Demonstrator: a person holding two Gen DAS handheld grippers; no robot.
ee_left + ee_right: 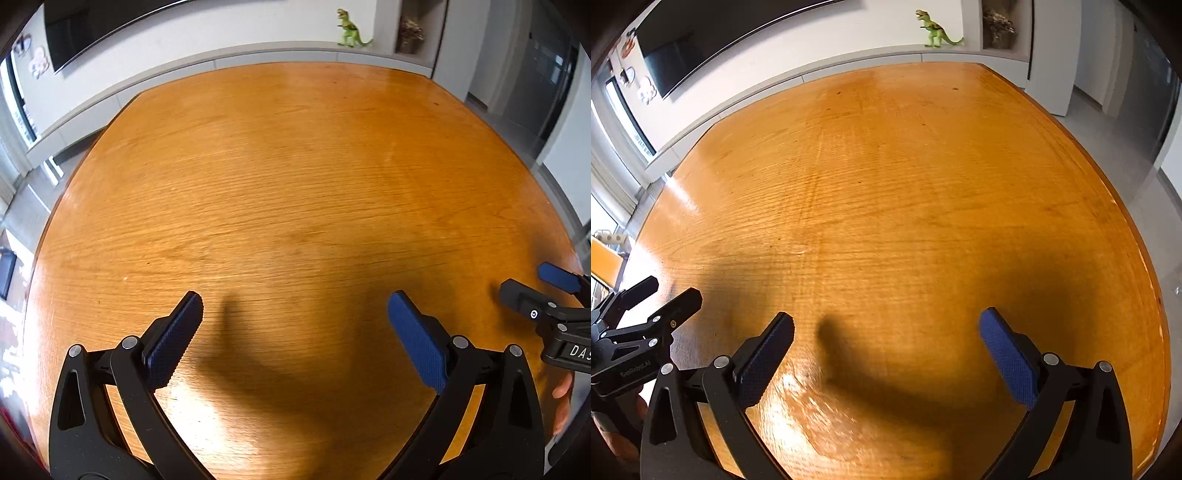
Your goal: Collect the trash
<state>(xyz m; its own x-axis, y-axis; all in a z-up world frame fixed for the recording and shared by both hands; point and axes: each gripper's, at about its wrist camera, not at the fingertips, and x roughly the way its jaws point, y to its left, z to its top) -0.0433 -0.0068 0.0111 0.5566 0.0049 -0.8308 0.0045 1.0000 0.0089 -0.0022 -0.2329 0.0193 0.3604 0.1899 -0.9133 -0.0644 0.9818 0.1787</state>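
No trash shows in either view. My left gripper (295, 301) hangs open over the orange wooden table (295, 166), nothing between its blue pads. My right gripper (886, 317) is also wide open above the bare table (886, 184), its jaws empty. The two hover side by side. The right gripper (524, 278) shows at the right edge of the left wrist view, with a hand (563, 387) below it. The left gripper (674, 288) shows at the left edge of the right wrist view. Both cast dark shadows on the wood beneath them.
Beyond the table's far edge runs a grey ledge with a green toy dinosaur (349, 31) on it. A dark TV (701, 37) hangs on the white wall. Grey floor (1126, 147) lies off the table's right edge, windows to the left.
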